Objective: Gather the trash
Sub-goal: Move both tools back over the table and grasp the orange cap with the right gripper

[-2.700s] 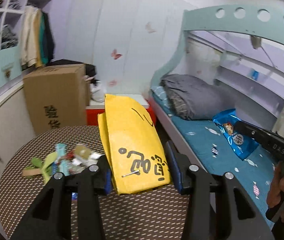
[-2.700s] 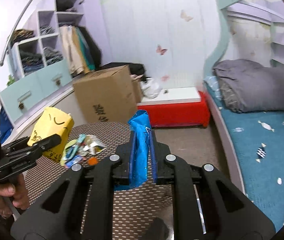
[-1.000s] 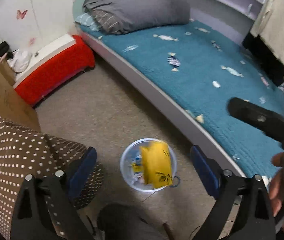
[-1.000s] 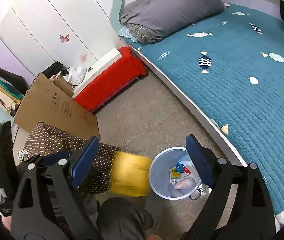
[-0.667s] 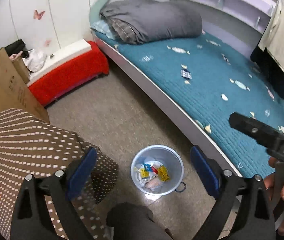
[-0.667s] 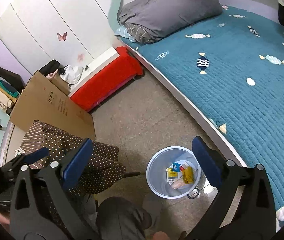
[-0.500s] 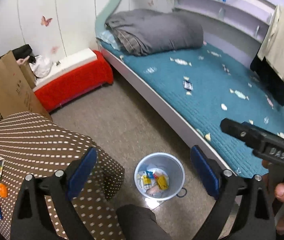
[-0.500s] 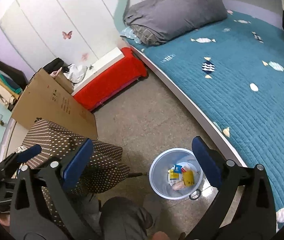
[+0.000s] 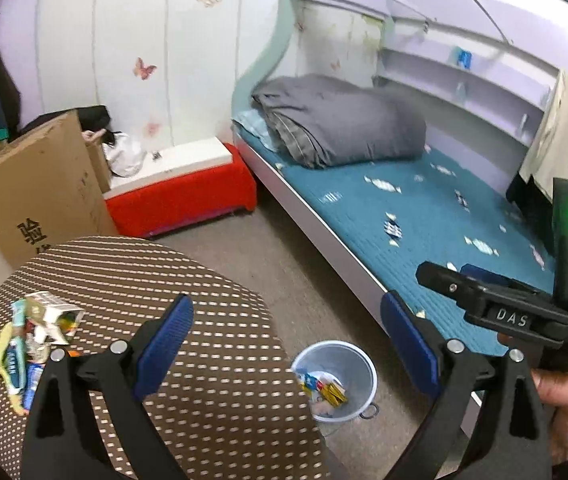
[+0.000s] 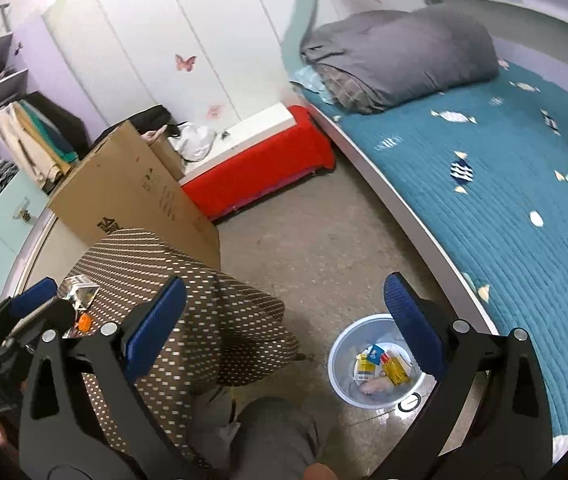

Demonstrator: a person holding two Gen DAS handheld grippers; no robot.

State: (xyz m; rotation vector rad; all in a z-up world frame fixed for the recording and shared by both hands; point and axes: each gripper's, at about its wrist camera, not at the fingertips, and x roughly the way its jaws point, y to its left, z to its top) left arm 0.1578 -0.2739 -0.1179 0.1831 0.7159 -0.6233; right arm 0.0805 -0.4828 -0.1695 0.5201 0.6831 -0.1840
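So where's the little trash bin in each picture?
Left wrist view: the trash bin sits low and right of centre, on the floor past the dotted table's edge.
Right wrist view: the bin is low, right of centre, near the bed.
Shared landmark: the red bench.

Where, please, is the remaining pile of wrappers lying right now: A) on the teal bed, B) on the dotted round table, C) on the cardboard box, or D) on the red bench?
B: the wrappers lie heaped near the left edge of the dotted table, away from the bin.
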